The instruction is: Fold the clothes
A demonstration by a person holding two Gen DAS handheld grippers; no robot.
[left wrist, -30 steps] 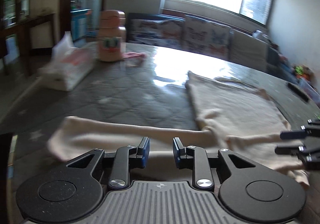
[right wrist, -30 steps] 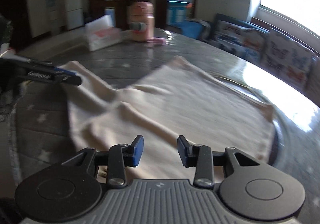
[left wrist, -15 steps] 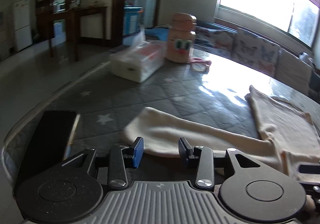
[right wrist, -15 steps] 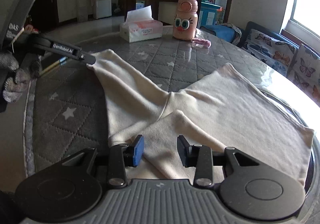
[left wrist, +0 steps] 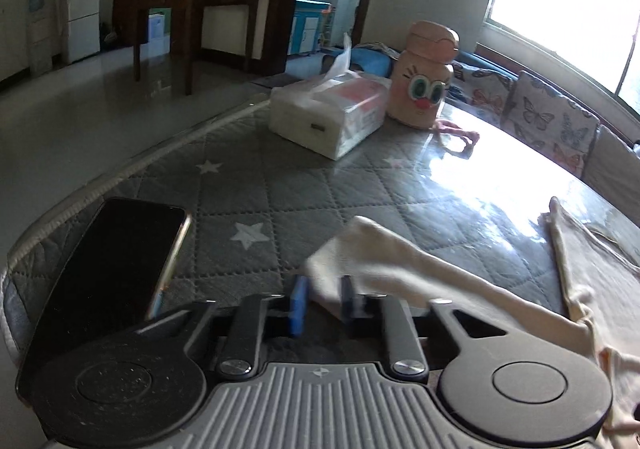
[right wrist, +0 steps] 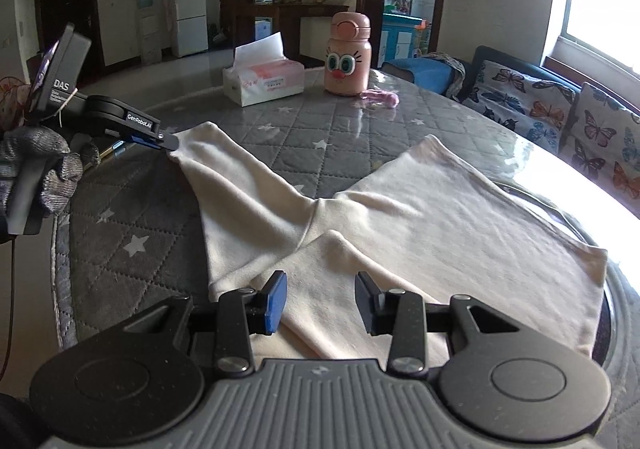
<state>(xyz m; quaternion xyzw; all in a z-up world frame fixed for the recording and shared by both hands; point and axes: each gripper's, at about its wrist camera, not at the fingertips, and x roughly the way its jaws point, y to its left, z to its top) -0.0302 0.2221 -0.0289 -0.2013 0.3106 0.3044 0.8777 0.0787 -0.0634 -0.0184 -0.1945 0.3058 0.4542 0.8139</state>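
The surface [right wrist: 328, 137], a round top under a grey quilted cover with white stars, carries everything. Largest on it is the cream garment [right wrist: 420, 221], spread flat across the middle of the surface, one sleeve [right wrist: 240, 185] stretched toward the near-left rim, another folded over the body at the near edge. At the far side of the surface from the garment stand a tissue pack [right wrist: 262, 79] and, just right of it, a pink cartoon-faced bottle [right wrist: 347, 55]. A dark phone [left wrist: 116, 261] lies at the surface's left rim, near the sleeve's cuff. The left gripper [right wrist: 170, 143], held in a grey-gloved hand [right wrist: 44, 169], is closing its jaws, the cuff already pinched between them. The right gripper [right wrist: 320, 303] hovers over the garment's near edge, jaws parted, nothing between them
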